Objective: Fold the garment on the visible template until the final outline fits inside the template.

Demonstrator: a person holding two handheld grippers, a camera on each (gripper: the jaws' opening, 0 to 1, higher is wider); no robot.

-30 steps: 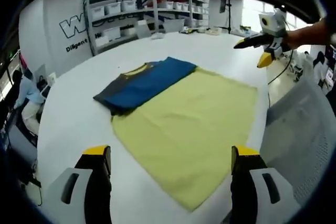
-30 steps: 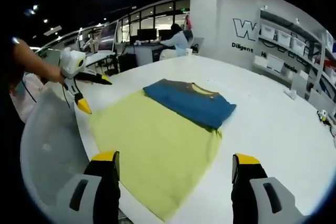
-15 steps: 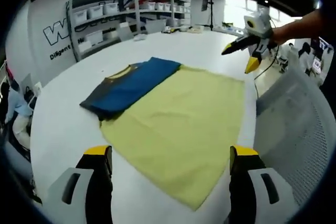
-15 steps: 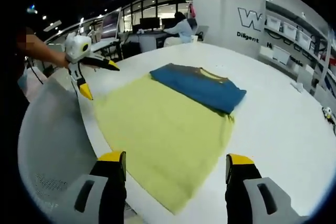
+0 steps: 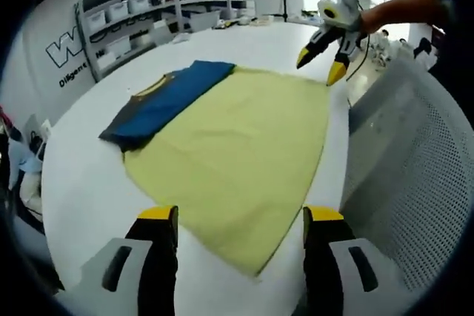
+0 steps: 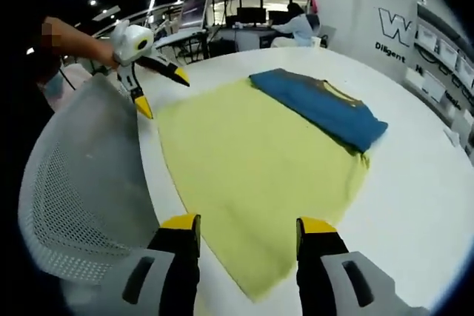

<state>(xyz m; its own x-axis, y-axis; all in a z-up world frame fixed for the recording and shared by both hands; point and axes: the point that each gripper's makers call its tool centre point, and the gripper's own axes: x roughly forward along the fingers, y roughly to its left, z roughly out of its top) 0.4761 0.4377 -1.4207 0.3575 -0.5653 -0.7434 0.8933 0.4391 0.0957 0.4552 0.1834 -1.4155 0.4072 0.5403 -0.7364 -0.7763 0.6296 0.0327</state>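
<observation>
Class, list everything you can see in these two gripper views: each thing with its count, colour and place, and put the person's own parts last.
Garment: one, blue with dark sleeve and yellow collar trim, folded, lying along the far edge of the template.
Template: one, pale yellow sheet, flat on the table near its edge.
Table: one, white, round-edged, under both.
Mesh chair: one, grey, beside the table edge.
Shelves with bins: one rack, grey, against the wall.
Seated person: one, at desks in the background.
Left gripper: one, grey with yellow tips, open, above the template's near corner.
Right gripper: one, same colours, open, above the template.
</observation>
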